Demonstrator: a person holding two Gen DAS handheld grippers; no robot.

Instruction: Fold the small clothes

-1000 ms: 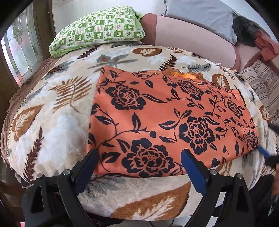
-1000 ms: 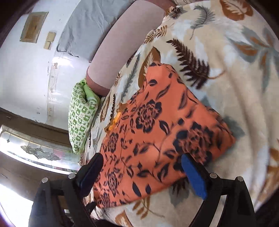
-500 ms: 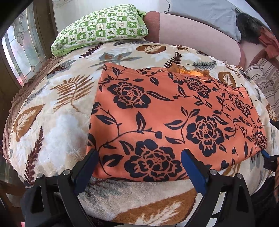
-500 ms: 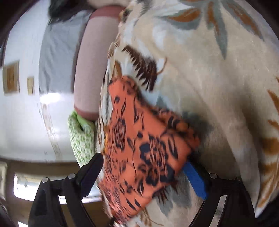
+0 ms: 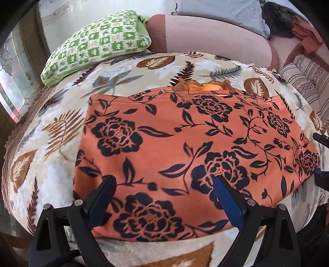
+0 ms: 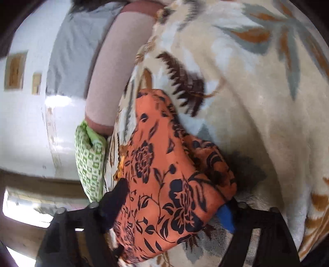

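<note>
An orange garment (image 5: 185, 147) with black flowers lies flat on the leaf-patterned blanket (image 5: 51, 143). My left gripper (image 5: 164, 197) is open, low over the garment's near edge, one finger on each side of a black flower. My right gripper (image 6: 172, 207) is open around the garment's right corner (image 6: 174, 184); the cloth lies between its fingers, with the blue pad (image 6: 225, 217) under the edge. The right gripper's tips show at the right edge of the left wrist view (image 5: 320, 158).
A green checked pillow (image 5: 98, 43) lies at the back left beside a pink bolster (image 5: 216, 35). A grey pillow (image 5: 222, 10) and striped cushions (image 5: 308, 82) lie at the back right. A window (image 5: 12, 78) stands on the left.
My left gripper has moved forward over the garment's near edge. My right gripper has tilted and slid onto the garment's right corner, so the cloth now lies between its fingers.
</note>
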